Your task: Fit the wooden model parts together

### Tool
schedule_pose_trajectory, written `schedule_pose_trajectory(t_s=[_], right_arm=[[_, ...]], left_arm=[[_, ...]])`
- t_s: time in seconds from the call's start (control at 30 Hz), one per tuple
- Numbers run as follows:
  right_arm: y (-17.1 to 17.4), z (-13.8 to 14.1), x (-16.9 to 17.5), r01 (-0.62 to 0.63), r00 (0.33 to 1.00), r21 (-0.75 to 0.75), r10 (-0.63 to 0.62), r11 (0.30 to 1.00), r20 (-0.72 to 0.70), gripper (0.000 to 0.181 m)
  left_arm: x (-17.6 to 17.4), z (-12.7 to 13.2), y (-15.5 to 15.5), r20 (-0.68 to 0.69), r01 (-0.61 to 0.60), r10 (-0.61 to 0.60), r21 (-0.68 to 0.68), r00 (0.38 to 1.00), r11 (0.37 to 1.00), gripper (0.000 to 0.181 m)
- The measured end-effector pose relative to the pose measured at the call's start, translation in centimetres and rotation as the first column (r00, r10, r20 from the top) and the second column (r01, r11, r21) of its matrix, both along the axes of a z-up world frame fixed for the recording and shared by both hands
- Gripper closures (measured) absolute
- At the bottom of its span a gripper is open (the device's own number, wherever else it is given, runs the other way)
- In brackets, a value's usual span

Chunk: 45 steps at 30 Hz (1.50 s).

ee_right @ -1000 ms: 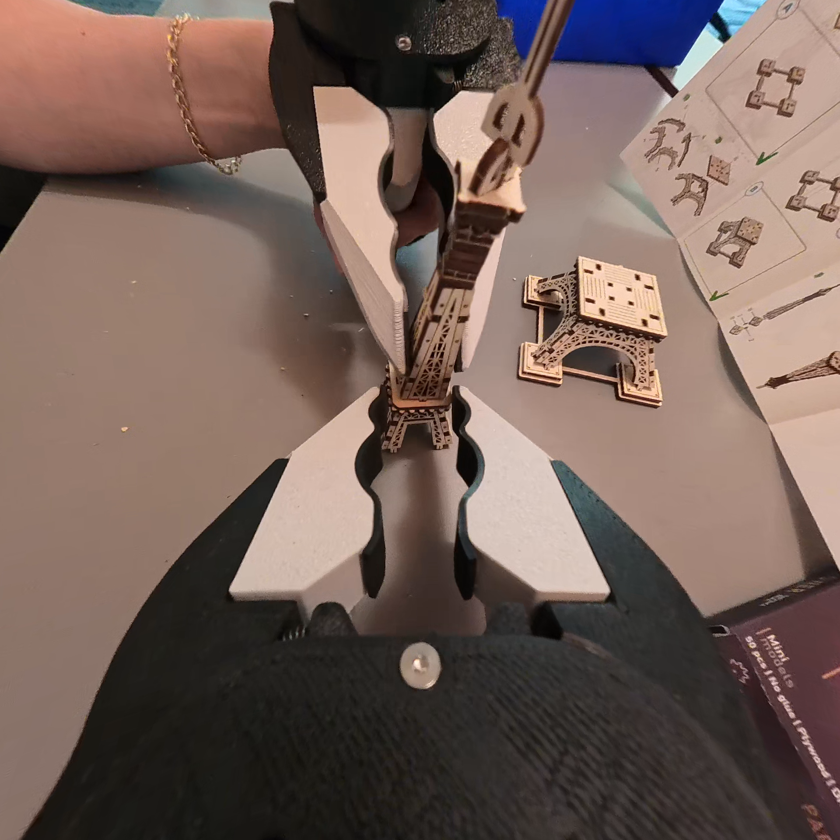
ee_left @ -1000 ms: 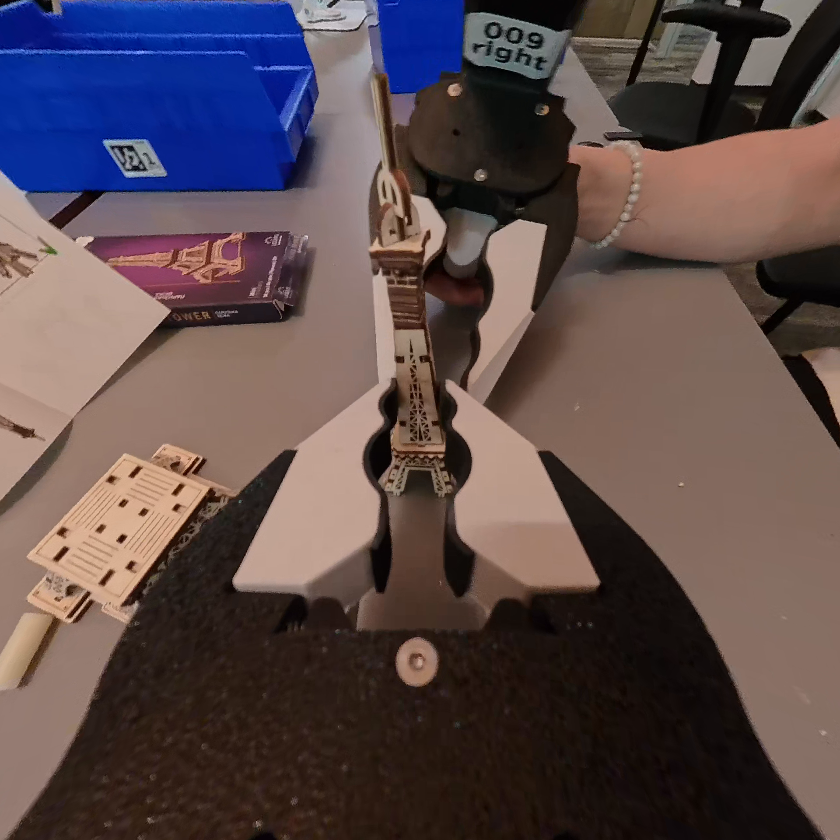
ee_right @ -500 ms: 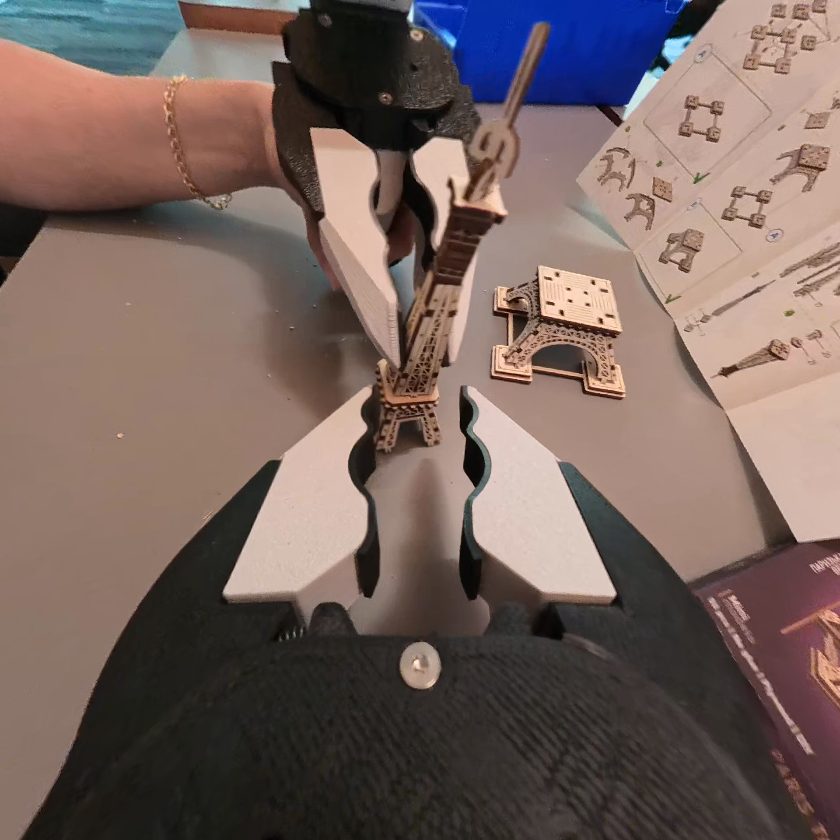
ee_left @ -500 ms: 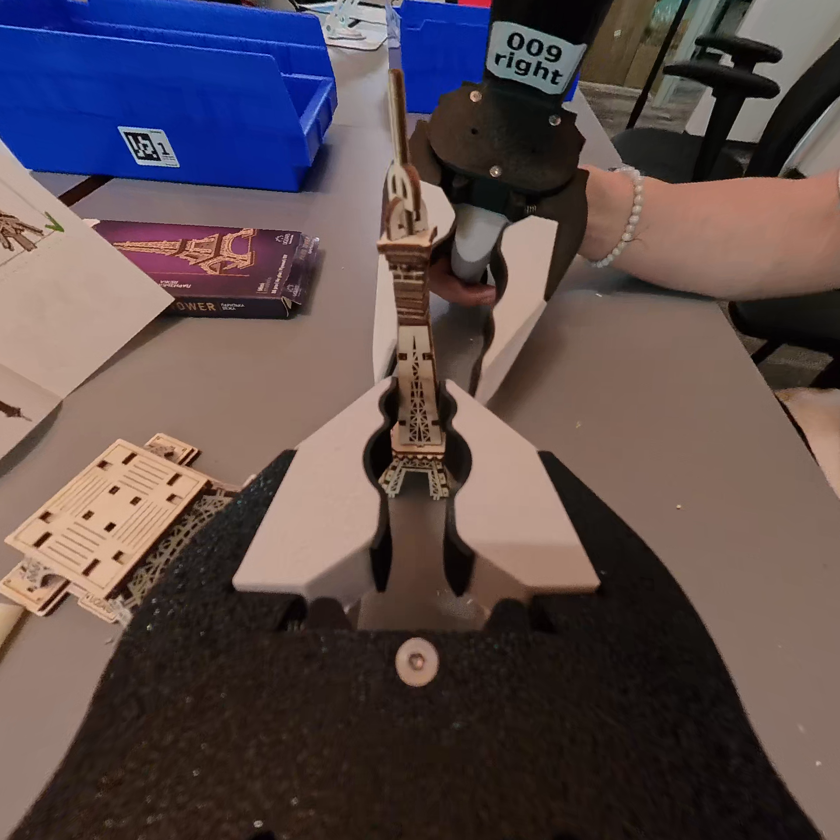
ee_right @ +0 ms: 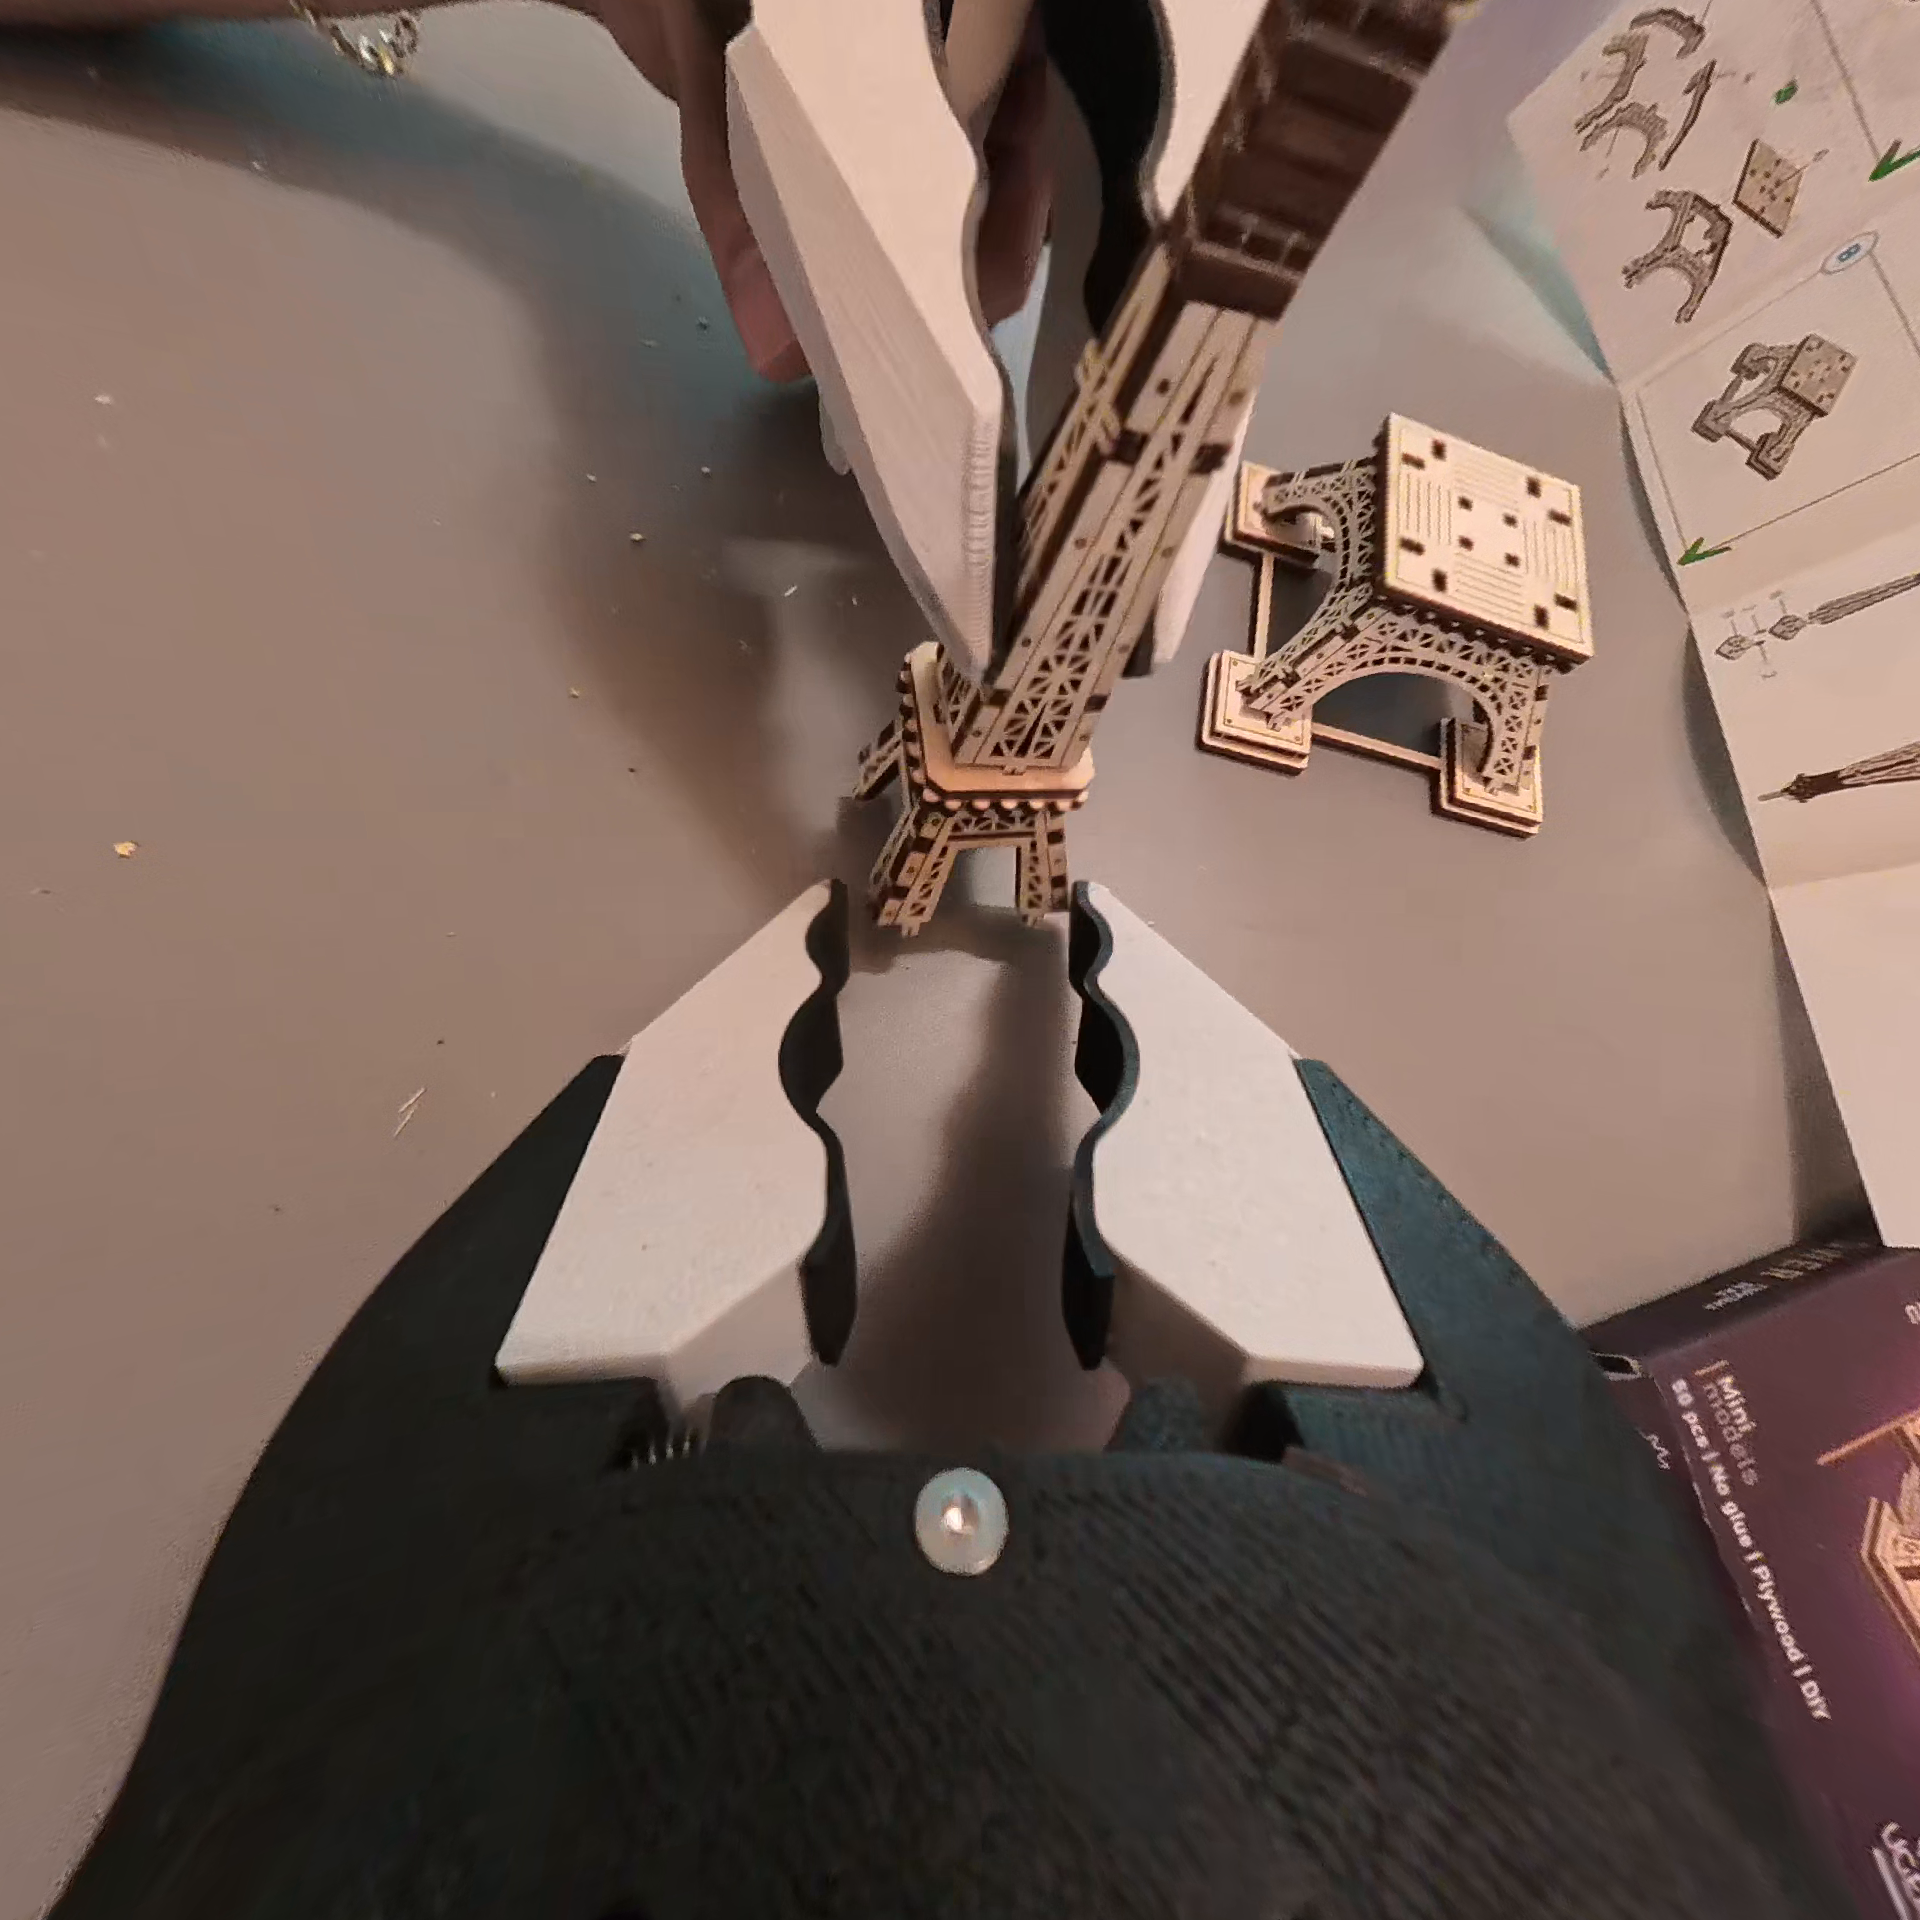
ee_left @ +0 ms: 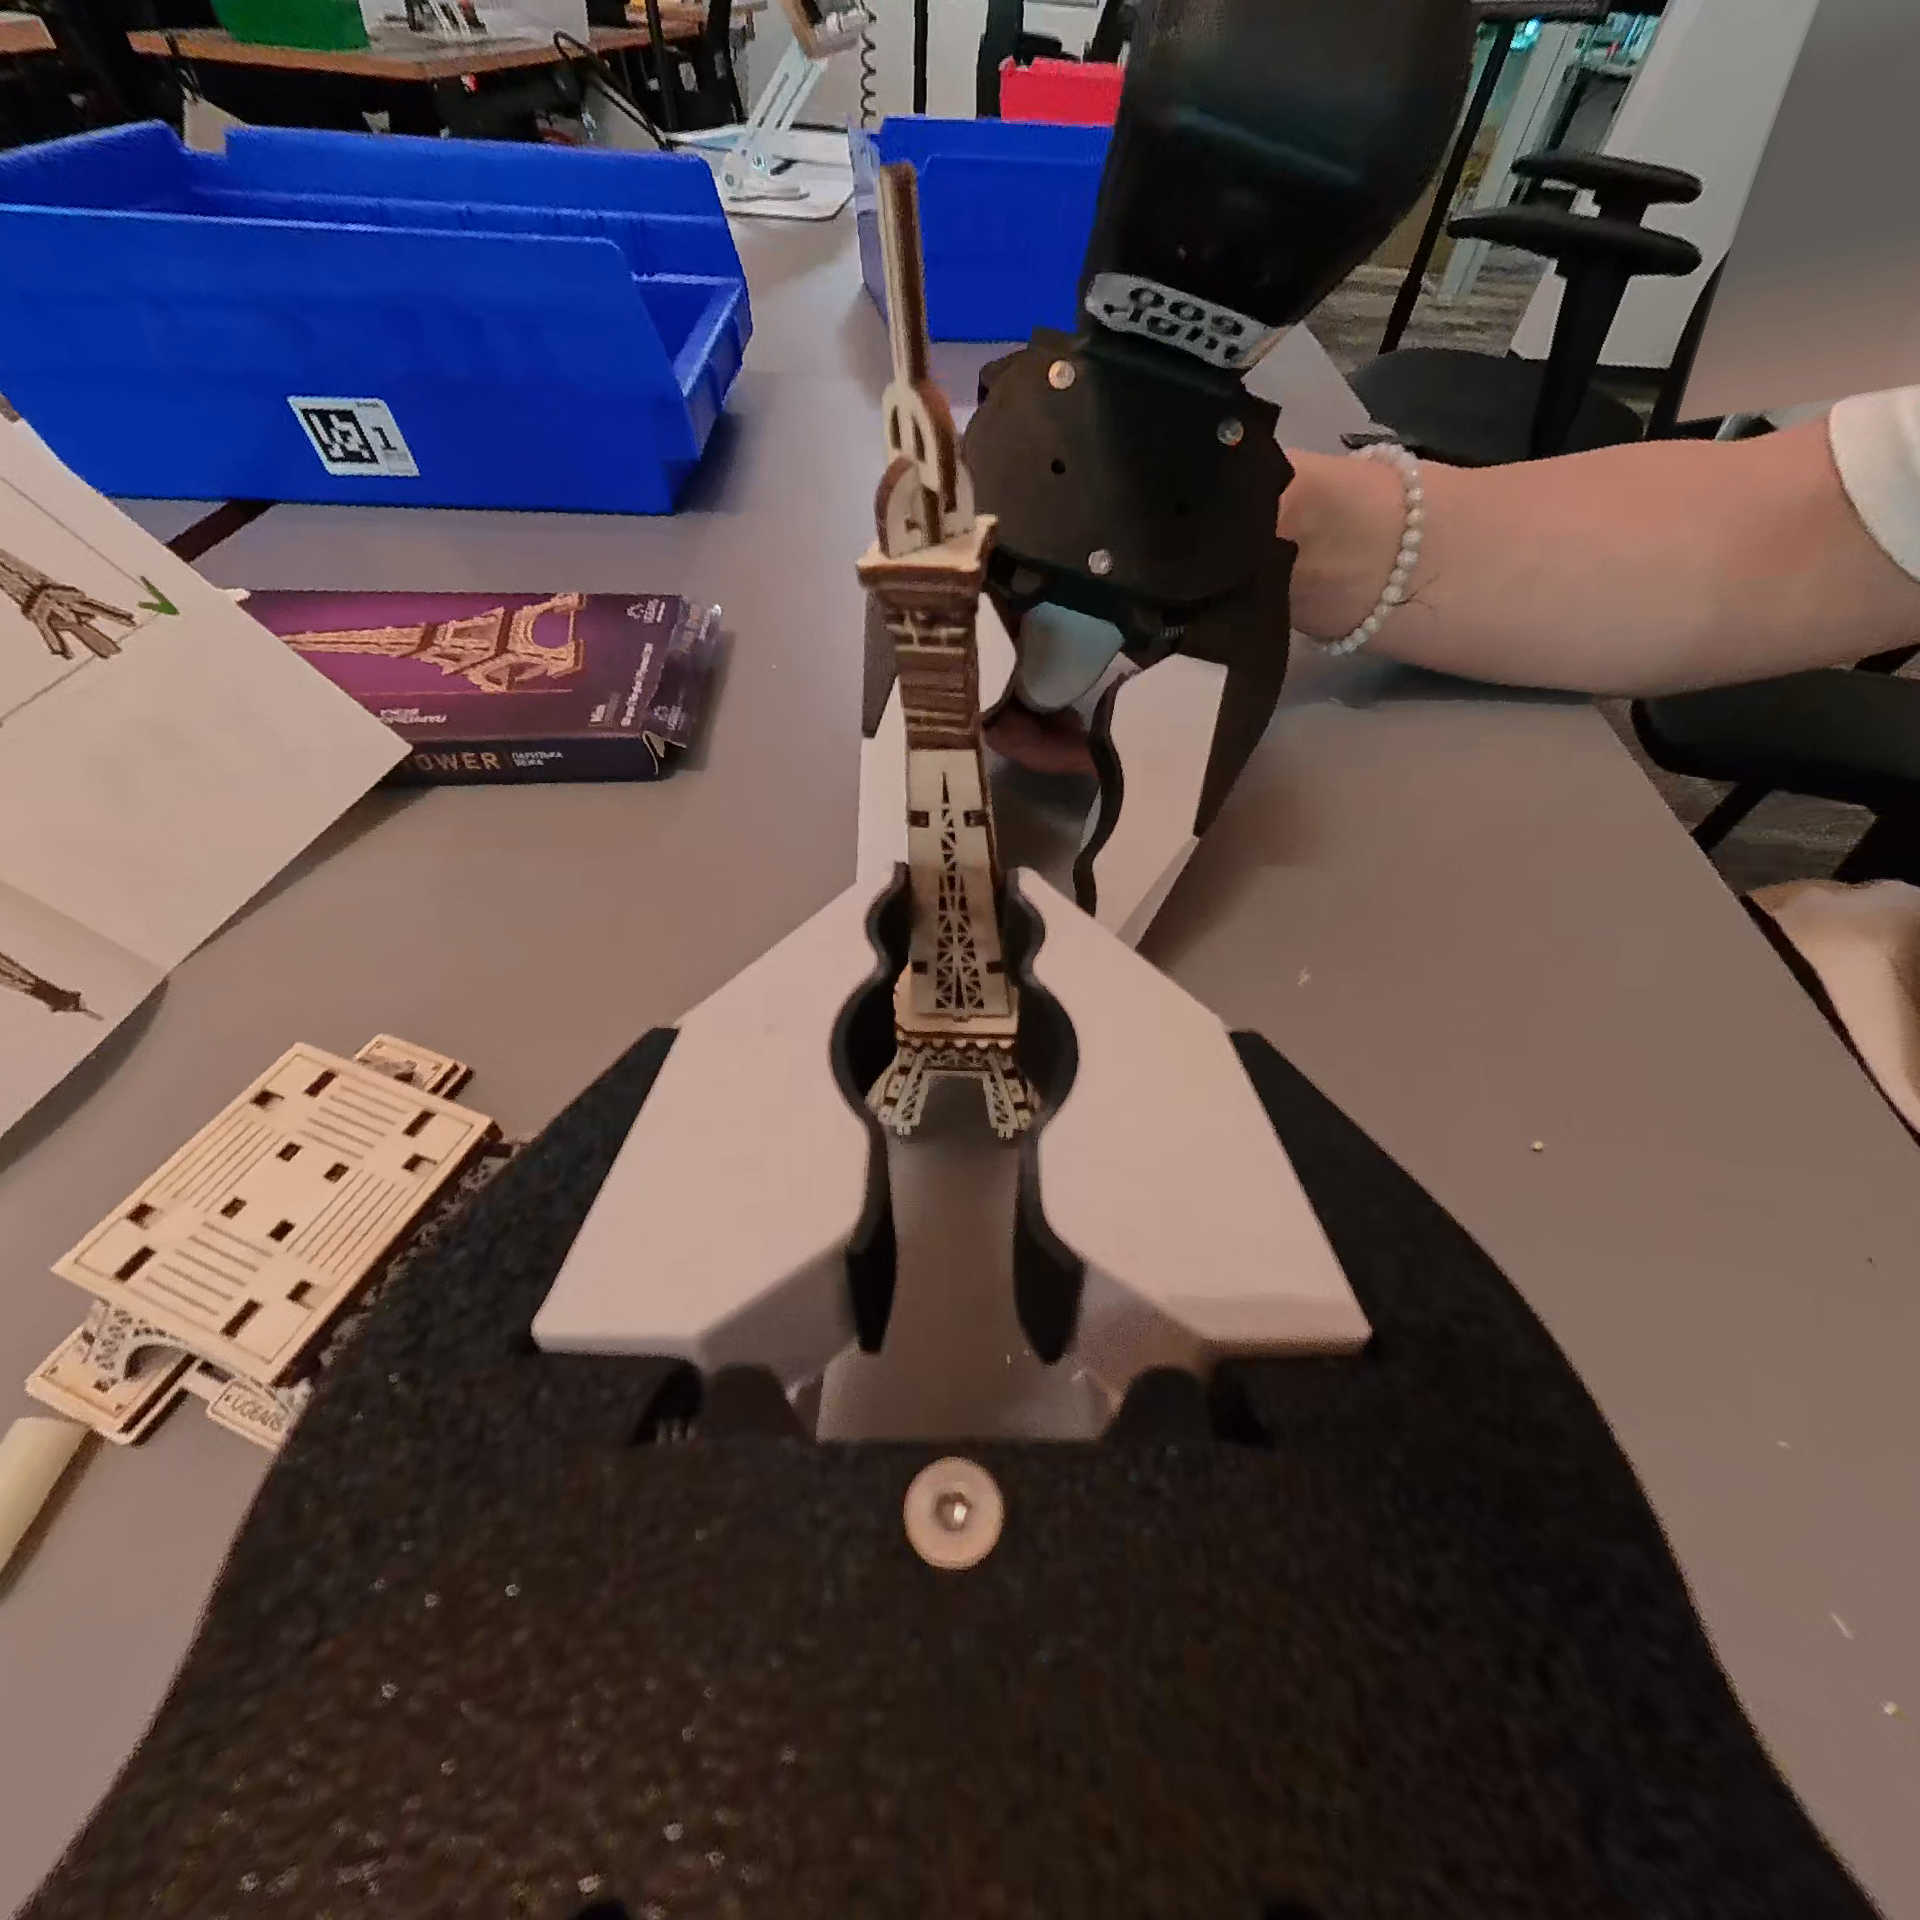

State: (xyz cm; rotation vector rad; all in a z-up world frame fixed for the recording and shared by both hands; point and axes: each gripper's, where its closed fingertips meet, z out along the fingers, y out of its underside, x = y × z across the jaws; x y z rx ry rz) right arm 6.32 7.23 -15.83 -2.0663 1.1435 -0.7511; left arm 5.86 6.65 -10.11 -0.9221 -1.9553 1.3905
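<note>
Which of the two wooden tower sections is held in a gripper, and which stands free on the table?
The tall spire section is clamped in the left gripper. The squat arched base stands alone on the table, ungripped.

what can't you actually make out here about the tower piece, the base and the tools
- Right wrist view: top of the tower section is cut off by the upper edge.
- Left wrist view: arched base lies half behind the left tool; its legs are hidden.
- Either view: whether the tower section's feet touch the table.
</note>
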Motion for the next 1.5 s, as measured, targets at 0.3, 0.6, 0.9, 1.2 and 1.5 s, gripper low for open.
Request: schedule_pose_trajectory(t_s=[0.3, 0.6, 0.9, 1.2, 1.5], right_arm=[[0.1, 0.0, 0.0, -0.007, 1.000, -0.007, 0.007, 1.000, 0.004, 0.138], [-0.5, 2.0, 0.3, 0.021, 0.994, 0.075, -0.029, 0.997, 0.102, 0.137], [0.2, 3.2, 1.2, 0.003, 0.985, 0.109, -0.022, 0.994, 0.169, 0.147], [0.6, 3.1, 1.1, -0.031, 0.990, 0.144, 0.010, 0.989, 0.144, 0.157], [0.6, 3.0, 1.1, -0.034, 0.992, 0.172, 0.012, 0.985, 0.128, 0.157]], left_arm=[[-0.2, -0.9, -0.2, 0.084, -0.015, 0.016, -0.013, 0.996, 1.000, 0.167], [-0.2, -1.0, -0.2, 0.077, -0.017, 0.016, 0.005, 0.997, 1.000, 0.166], [-0.2, -1.0, -0.2, 0.065, -0.018, 0.016, 0.021, 0.998, 1.000, 0.166], [0.8, -0.1, 0.5, 0.047, -0.021, 0.019, 0.025, 0.999, 0.999, 0.160], [1.9, -3.2, 1.4, 0.228, -0.029, 0.001, 0.121, 0.974, 0.992, 0.150]])
